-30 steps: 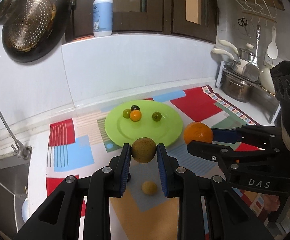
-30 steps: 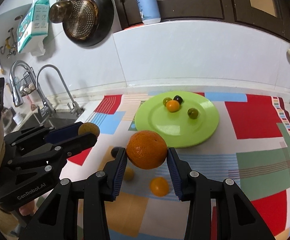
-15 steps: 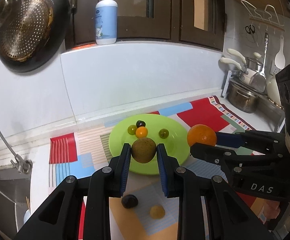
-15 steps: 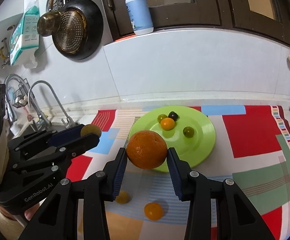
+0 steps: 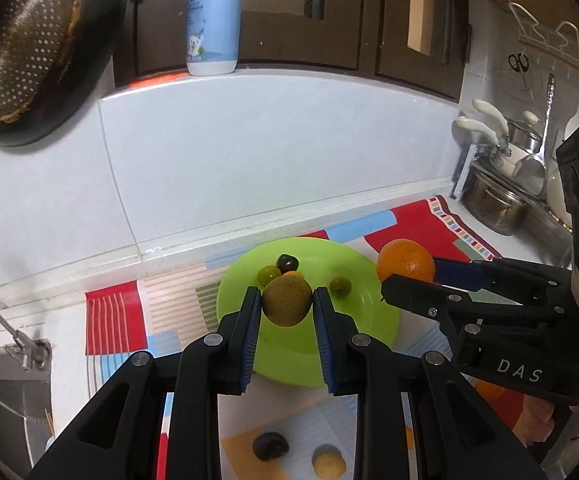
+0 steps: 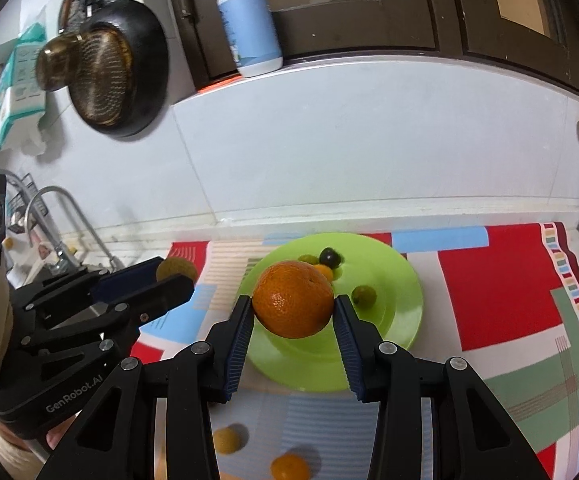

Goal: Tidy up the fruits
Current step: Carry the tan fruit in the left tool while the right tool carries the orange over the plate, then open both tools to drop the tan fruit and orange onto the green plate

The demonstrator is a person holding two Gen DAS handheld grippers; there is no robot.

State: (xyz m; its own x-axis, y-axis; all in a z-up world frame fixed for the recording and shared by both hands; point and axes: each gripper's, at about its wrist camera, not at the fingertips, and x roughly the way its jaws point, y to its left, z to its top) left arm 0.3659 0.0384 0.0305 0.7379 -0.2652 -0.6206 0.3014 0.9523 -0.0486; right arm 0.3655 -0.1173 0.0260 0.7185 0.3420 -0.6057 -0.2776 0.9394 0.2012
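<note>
Left gripper (image 5: 286, 307) fingers clamp a brownish-green fruit (image 5: 287, 301) and right gripper (image 6: 293, 312) fingers clamp an orange (image 6: 293, 305), both held above the green plate (image 6: 405, 320) on the table.

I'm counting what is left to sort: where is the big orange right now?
The orange is clamped in the right gripper, in the air over the near rim of the green plate.

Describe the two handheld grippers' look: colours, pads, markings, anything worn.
Both are matte black plastic with silver pivot screws and ribbed blue pads on the fingers. The right gripper body reads "DAS"; the left gripper reads "GenRobot.AI". Each carries a black block with round lenses. Beige fabric wraps each wrist. No cables visible.
</note>
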